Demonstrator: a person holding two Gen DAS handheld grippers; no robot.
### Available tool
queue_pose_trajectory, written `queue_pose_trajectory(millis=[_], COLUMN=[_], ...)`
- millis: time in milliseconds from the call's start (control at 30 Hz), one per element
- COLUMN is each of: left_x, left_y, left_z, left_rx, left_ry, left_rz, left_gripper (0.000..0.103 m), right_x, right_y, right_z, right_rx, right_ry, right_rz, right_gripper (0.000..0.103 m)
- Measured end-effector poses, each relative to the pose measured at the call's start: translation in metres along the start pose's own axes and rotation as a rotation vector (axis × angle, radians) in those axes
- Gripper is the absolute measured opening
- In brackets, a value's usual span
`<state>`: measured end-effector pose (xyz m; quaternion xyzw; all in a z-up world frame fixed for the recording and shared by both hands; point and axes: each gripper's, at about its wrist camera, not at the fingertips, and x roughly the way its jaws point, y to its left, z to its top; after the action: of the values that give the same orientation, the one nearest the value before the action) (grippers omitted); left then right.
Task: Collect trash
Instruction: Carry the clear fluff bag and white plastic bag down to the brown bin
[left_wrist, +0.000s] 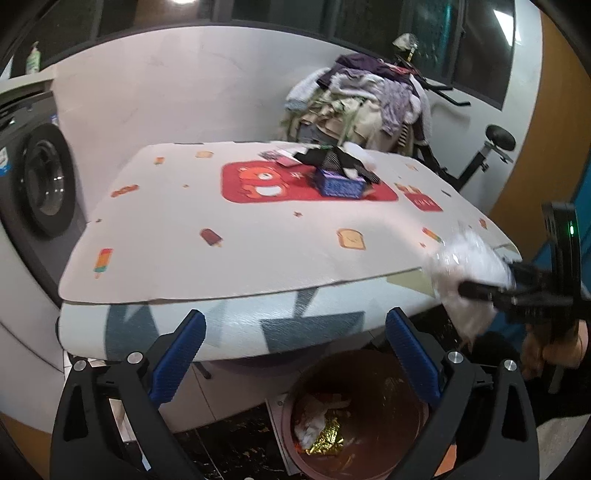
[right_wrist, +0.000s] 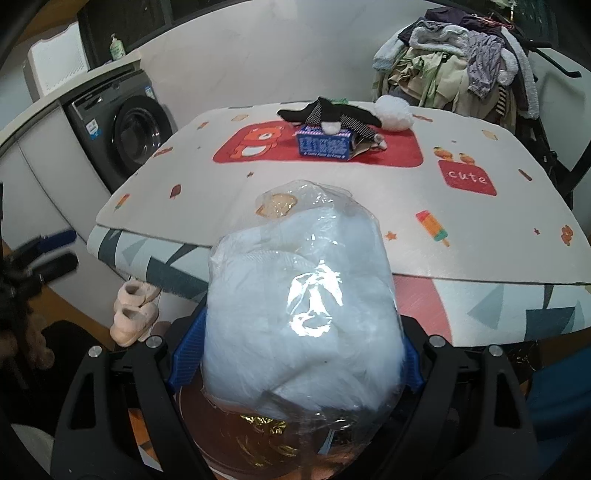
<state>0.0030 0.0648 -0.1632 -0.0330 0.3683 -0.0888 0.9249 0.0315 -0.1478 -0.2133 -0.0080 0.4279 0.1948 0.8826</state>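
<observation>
A: In the left wrist view: left gripper (left_wrist: 295, 354) spread wide, nothing between the blue pads, hanging just above the brown trash bin (left_wrist: 356, 413) with foil and paper scraps already inside. Off to the right, right gripper (left_wrist: 476, 291) carrying the clear plastic bag of white stuffing (left_wrist: 469, 266) past the table (left_wrist: 207, 314) edge.

B: Risk there?

A: Probably a snag on the table edge, or a collision between the two grippers crowding one bin.

B: And in the right wrist view?

A: Right gripper (right_wrist: 295, 363) clamped on the bag (right_wrist: 299, 314), blue pads pressed into both flanks, bin rim (right_wrist: 192, 410) directly beneath. Long axis along the fingers, far end pointing toward the table, near end sagging over the bin.

B: Danger?

A: Slick film, soft filling; likely to slip early or lodge across the rim if released off centre.
</observation>
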Motion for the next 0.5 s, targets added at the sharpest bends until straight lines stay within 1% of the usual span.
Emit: queue_pose_trajectory(millis=[233, 500], left_x=[-0.005, -0.003], left_y=[0.017, 0.021], left_z=[0.001, 0.0], left_rx=[-0.039, -0.048], left_ry=[-0.012, -0.006], left_rz=[0.025, 0.027], left_gripper=[0.096, 0.096], right_x=[0.011, 0.021], right_y=[0.012, 0.022], right_z=[-0.013, -0.021], right_rx=[-0.03, -0.06], right_ry=[0.051, 0.092], right_rz=[0.017, 0.034], right_gripper=[0.083, 0.083])
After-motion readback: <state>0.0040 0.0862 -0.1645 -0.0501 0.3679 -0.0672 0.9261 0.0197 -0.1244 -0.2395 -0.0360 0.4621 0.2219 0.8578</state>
